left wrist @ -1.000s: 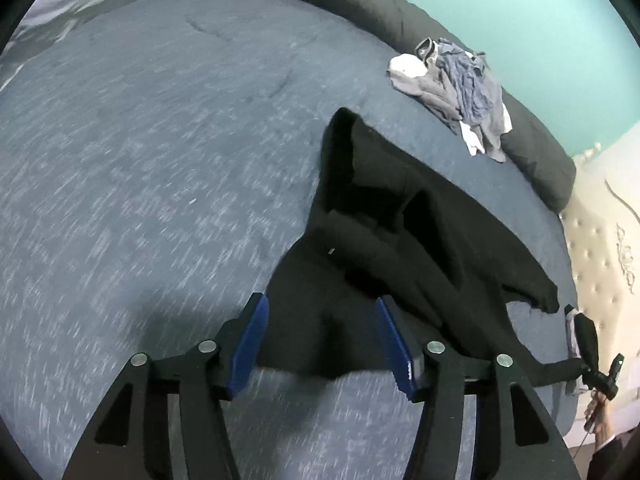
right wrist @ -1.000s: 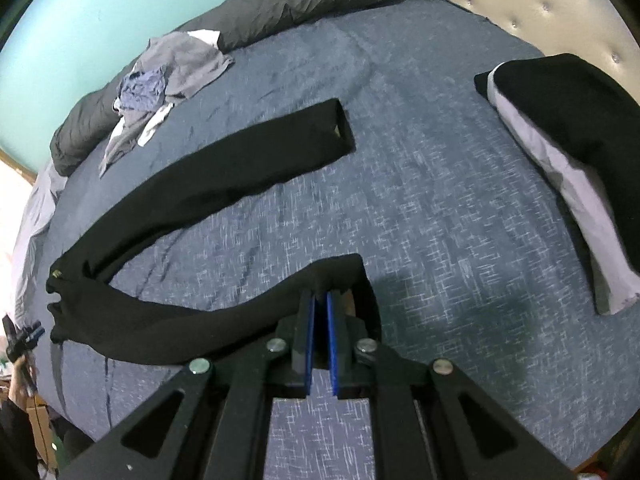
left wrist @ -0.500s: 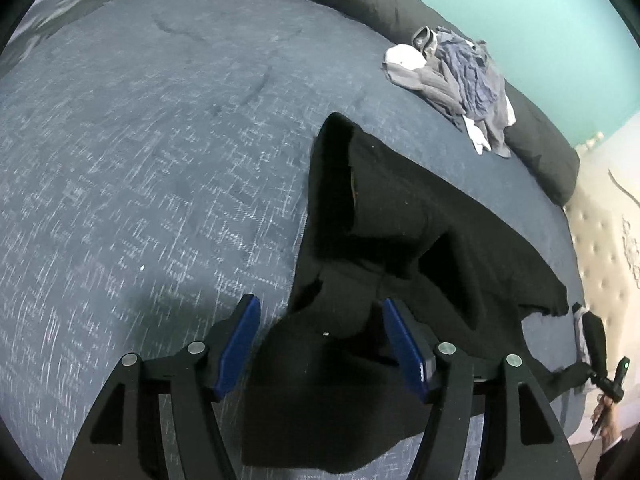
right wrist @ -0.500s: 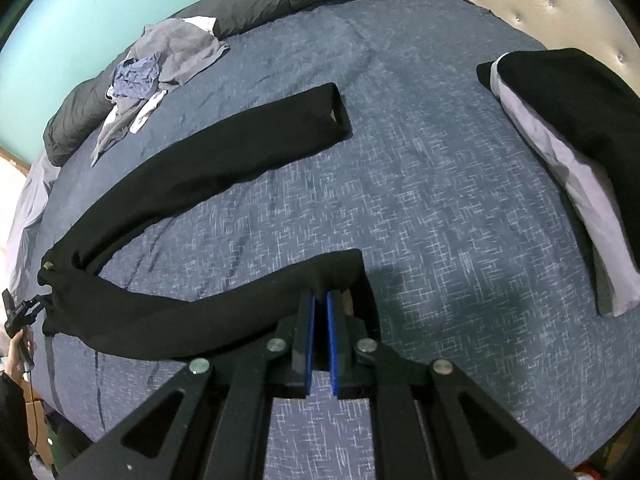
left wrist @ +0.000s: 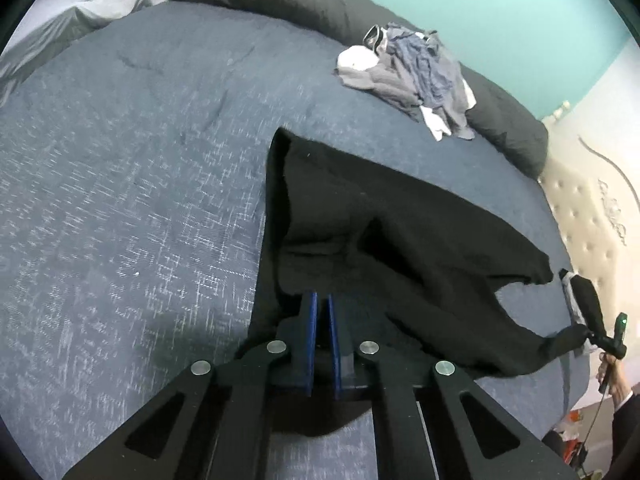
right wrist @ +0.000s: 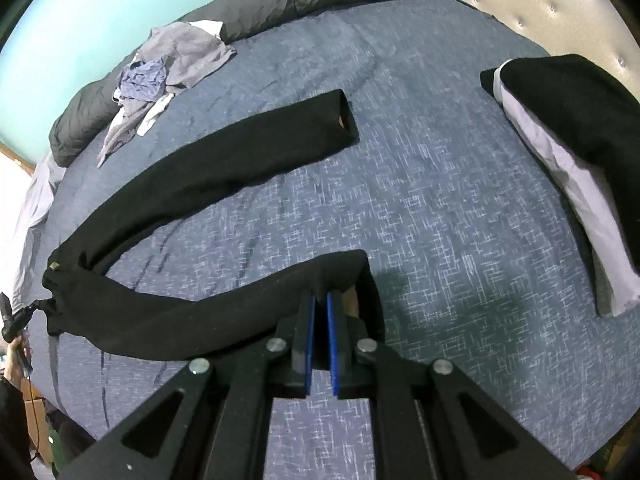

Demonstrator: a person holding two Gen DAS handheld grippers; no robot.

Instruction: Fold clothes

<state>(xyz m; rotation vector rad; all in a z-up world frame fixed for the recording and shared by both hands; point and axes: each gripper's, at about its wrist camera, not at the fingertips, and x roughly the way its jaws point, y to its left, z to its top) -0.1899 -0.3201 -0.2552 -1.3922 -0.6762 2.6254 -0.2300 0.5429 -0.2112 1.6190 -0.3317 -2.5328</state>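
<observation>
**Black trousers gripped at both ends on the bed**

The bed (left wrist: 120, 184), covered in a blue speckled quilt, carries the black trousers (right wrist: 224, 160) spread across it. A second ago the left gripper (left wrist: 321, 300) stood with its jaws wide apart on either side of the waist end of the garment; they have just been closing, and now the blue pads clench a fold of the black cloth at the waist. The garment's waist also sits higher in the left wrist view than before, bunched against the jaws. The right gripper (right wrist: 320, 300) is unchanged: its jaws remain clenched on the hem of the nearer trouser leg, which curves away toward the left of that view. The other leg lies flat farther up the quilt. A heap of grey and blue laundry (left wrist: 416, 76) rests near the far edge, and a folded black-and-white garment (right wrist: 568, 168) lies well apart by the headboard.
</observation>
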